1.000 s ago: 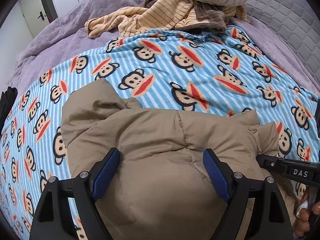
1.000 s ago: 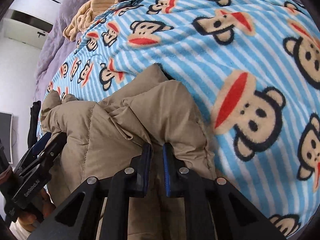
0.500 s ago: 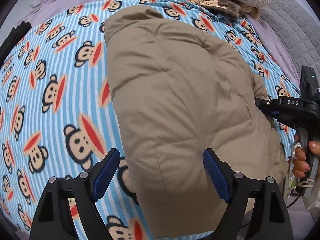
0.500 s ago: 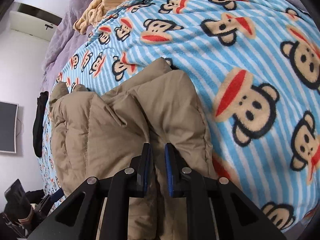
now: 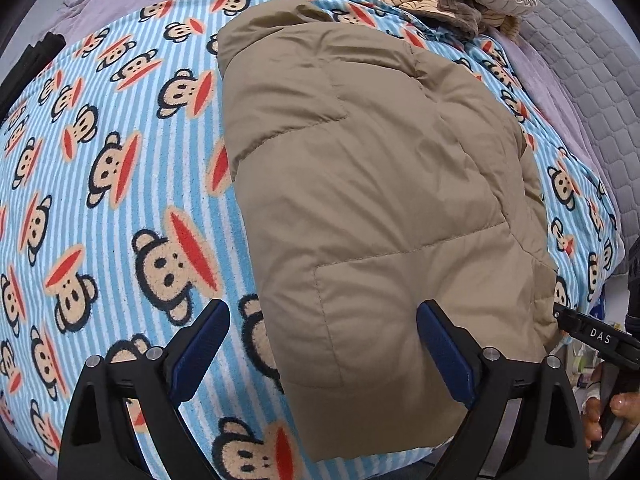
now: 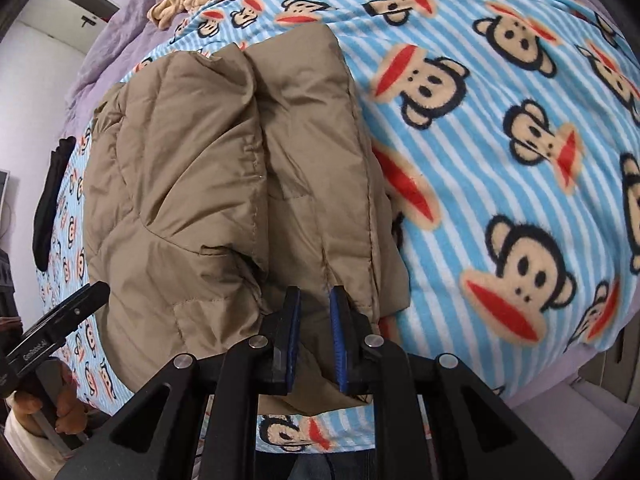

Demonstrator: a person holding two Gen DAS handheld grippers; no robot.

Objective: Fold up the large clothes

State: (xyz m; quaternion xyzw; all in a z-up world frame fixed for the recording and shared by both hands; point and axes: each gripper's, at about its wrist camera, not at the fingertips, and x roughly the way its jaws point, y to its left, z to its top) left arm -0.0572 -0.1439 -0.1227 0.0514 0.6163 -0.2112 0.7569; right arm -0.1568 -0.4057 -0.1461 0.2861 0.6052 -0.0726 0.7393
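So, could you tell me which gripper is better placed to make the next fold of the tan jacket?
Probably the right gripper: its jaws are shut on the tan jacket's near edge. The left gripper is open and holds nothing.

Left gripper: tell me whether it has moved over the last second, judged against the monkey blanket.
Yes. The left gripper has pulled back toward the near edge of the monkey blanket; more of the tan jacket now shows.

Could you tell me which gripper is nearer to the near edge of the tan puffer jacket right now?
Right. The right gripper is clamped on the tan puffer jacket at its near edge, while the left gripper hangs open over the jacket's near-left corner, gripping nothing.
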